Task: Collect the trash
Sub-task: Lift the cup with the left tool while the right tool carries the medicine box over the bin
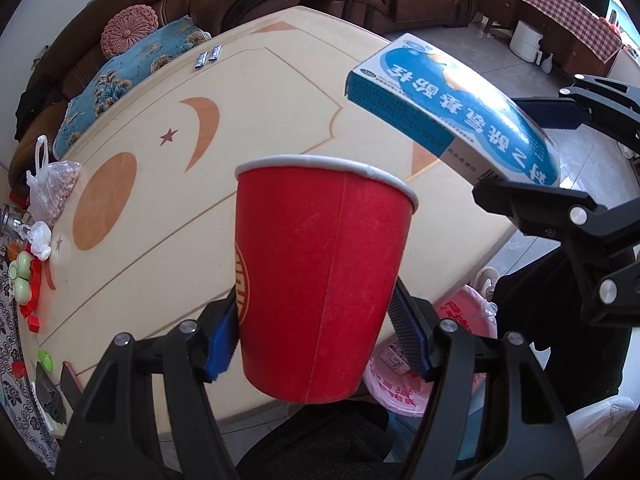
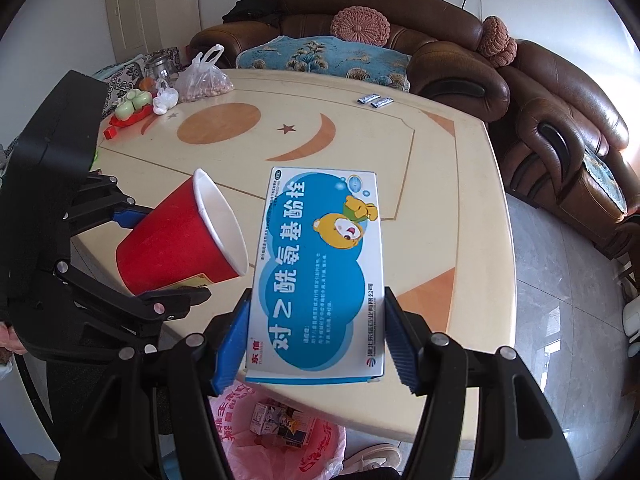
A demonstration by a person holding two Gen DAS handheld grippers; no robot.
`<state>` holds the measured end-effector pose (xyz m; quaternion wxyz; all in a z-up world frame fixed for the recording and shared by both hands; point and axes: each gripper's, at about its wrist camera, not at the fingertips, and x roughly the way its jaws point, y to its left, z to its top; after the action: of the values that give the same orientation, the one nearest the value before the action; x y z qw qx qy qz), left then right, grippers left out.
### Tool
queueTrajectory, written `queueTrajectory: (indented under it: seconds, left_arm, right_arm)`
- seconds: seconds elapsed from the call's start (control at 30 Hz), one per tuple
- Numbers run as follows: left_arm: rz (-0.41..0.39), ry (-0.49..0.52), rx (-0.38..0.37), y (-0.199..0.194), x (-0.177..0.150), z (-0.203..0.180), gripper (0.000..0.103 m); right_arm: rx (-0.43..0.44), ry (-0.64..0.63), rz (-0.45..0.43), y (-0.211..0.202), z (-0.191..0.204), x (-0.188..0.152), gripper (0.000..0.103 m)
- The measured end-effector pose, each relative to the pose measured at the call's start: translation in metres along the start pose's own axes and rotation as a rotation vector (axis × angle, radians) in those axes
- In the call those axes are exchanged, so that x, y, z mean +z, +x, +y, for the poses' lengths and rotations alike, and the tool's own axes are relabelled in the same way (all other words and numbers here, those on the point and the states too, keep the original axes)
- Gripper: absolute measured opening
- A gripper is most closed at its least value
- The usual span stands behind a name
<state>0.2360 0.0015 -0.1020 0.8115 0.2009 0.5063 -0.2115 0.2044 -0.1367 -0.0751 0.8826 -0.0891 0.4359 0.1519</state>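
Blue pads on the left gripper (image 1: 316,336) press on both sides of a red paper cup (image 1: 320,276). Its jaws are about half spread, and the cup fills the space between them. The cup is held up in the air over the near edge of the bench (image 1: 280,92). It is bright red with a thin white rim, a white inside, and part of a gold mark low on one side. From the other side you can see it tipped over, with its open mouth pointing toward the box.

Over on the right, the right gripper (image 2: 316,340) pinches a flat box (image 2: 316,272) by its two long edges. Its jaws are also about half spread, tight on the box. The box is white and blue, with big white Chinese letters and a yellow cartoon bear near the far end. It sticks out past the pads and hangs in the air over the bench, just beside the cup but not touching it.

Under both grippers, past the edge of the bench, sits a bin with a pink bag (image 2: 288,448) in it. Some small printed boxes (image 2: 280,424) lie inside.

Far across the bench lie two little silver packets (image 2: 376,100). A clear bag of nuts (image 2: 204,80) sits at the far left corner, near some green and red toys (image 2: 132,110). A brown sofa (image 2: 460,64) stands behind the bench.
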Motion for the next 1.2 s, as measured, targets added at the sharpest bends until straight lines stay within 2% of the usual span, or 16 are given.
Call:
queueTrajectory:
  seconds: [0.27,0.53,0.93,1.2]
  left_arm:
    - [-0.017,-0.004,0.004,-0.017,-0.032,-0.026,0.066]
    - [0.001,-0.048,-0.016,-0.011,-0.071,-0.048,0.066]
    - [0.041,-0.096,-0.041,0.014,-0.108,-0.069,0.066]
    - [0.089,-0.121,-0.07,0.042,-0.124,-0.083,0.066]
  right_arm:
    - [0.015,0.004,0.003,-0.032,0.021,-0.044,0.06]
    - [0.028,0.024,0.043,-0.046,0.037,-0.09,0.06]
    - [0.062,0.067,0.122,-0.034,0.047,-0.144,0.06]
    - [0.059,0.075,0.186,-0.011,0.051,-0.174,0.06]
